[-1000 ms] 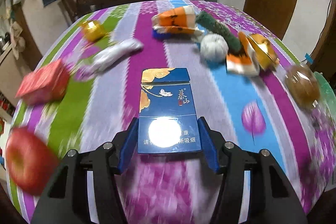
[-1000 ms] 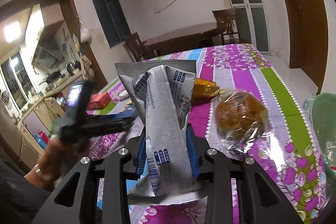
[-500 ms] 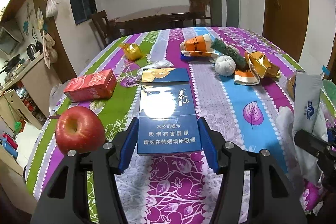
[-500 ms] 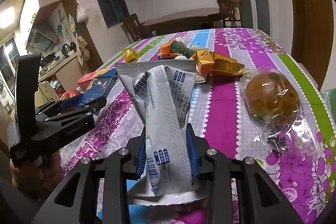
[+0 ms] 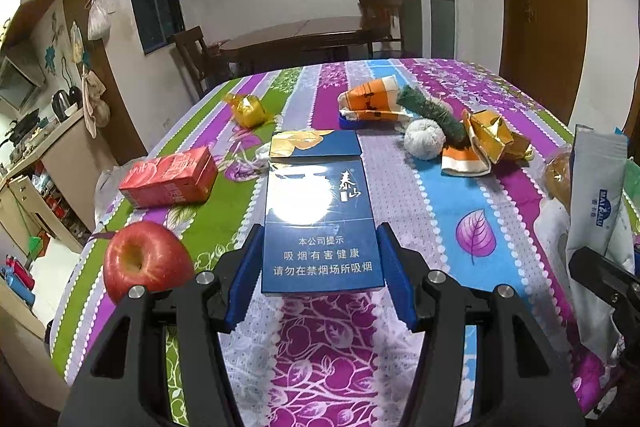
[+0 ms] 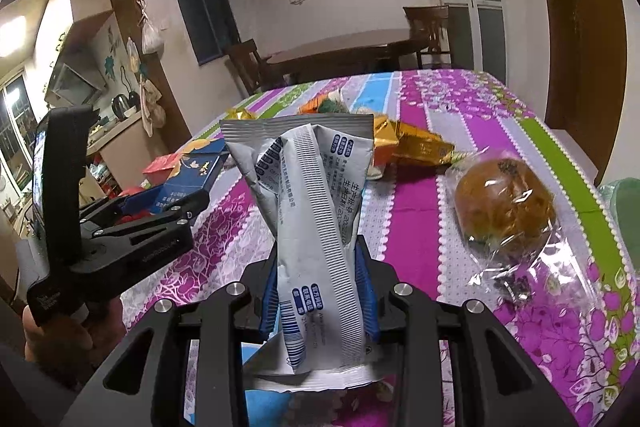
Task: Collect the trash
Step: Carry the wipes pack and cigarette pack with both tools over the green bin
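Since the earlier frame both hands have lifted off the table (image 5: pixel 492 195); carrying step, bin not in view, so next comes finding it; left gripper (image 5: pixel 320 267) half-spread, pinching the cigarette pack (image 5: pixel 318 211); right gripper (image 6: pixel 318 291) narrower, clamping the grey wrapper (image 6: pixel 312 195) above the near edge.

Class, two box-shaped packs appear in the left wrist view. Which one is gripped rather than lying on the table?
The blue cigarette pack, clamped between the left gripper pads. The red carton lies untouched on the tablecloth.
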`<state>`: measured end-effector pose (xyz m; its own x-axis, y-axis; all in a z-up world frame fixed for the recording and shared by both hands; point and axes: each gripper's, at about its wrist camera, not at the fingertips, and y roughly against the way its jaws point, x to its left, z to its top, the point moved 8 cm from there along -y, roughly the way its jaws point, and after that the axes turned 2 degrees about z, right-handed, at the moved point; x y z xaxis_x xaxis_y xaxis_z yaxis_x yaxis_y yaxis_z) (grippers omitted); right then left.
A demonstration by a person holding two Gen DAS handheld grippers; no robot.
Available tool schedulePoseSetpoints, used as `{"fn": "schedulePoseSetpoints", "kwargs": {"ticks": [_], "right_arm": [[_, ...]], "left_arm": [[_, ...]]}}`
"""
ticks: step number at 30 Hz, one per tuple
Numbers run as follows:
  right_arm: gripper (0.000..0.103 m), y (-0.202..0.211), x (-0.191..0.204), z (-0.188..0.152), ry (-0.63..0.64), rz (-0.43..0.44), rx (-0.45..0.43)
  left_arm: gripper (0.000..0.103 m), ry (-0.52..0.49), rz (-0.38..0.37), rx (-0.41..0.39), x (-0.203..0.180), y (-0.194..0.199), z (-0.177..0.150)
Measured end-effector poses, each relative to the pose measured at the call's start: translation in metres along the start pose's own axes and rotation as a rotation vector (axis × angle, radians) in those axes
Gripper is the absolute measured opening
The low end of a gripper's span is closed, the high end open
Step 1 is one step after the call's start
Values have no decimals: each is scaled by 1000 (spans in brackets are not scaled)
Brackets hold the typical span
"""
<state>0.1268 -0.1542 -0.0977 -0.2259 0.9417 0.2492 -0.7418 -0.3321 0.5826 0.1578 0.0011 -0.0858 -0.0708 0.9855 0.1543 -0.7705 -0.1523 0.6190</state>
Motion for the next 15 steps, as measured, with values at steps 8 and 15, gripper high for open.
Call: {"fn": "schedulePoseSetpoints", "kwargs": {"ticks": [8, 15], "right_arm": [[34, 14, -9, 18, 4, -32, -51], [34, 34, -22, 38, 19, -81, -103]], "left_arm": [[54, -24, -19, -42, -18, 1, 22], [54, -66, -45, -85, -42, 6, 44]]}}
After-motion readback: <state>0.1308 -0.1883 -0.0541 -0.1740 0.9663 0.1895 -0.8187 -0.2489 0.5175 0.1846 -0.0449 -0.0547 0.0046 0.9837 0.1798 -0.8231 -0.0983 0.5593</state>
